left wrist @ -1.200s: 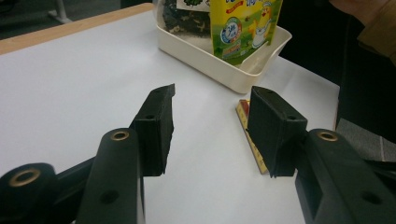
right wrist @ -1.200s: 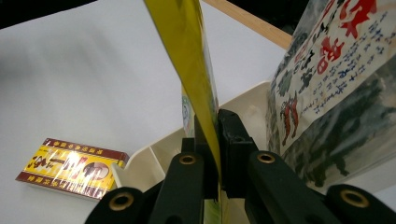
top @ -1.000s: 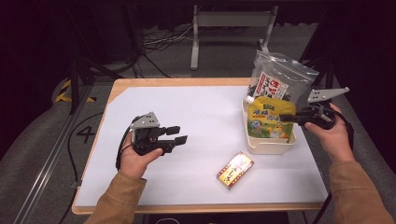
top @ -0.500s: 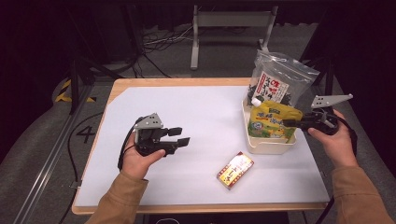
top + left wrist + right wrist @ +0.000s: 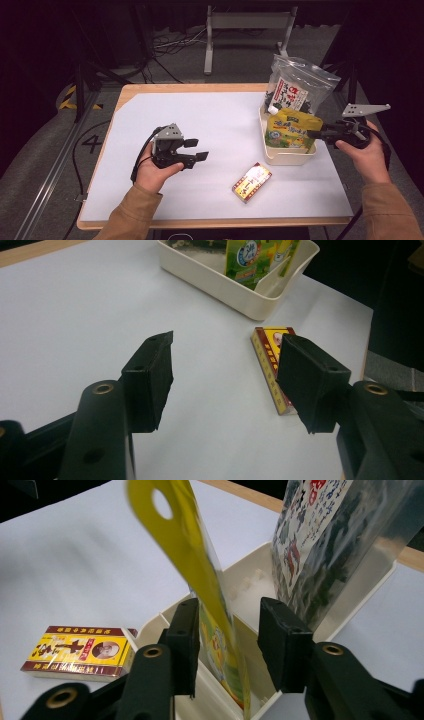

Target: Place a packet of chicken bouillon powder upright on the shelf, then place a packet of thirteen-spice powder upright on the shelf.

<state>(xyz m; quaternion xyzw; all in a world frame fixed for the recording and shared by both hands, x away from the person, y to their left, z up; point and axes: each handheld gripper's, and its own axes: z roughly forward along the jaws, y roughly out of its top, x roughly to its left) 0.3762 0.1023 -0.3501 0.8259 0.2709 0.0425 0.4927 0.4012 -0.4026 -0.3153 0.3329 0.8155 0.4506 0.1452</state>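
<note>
While the right gripper (image 5: 227, 645) jaws are just opening around the yellow pouch (image 5: 212, 630) in the bin (image 5: 287, 156), we are risking it tipping; left gripper (image 5: 225, 377) jaws are standing open, empty.

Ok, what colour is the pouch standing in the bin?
Yellow with green print, the pouch in the cream bin; the high view shows it best.
</note>
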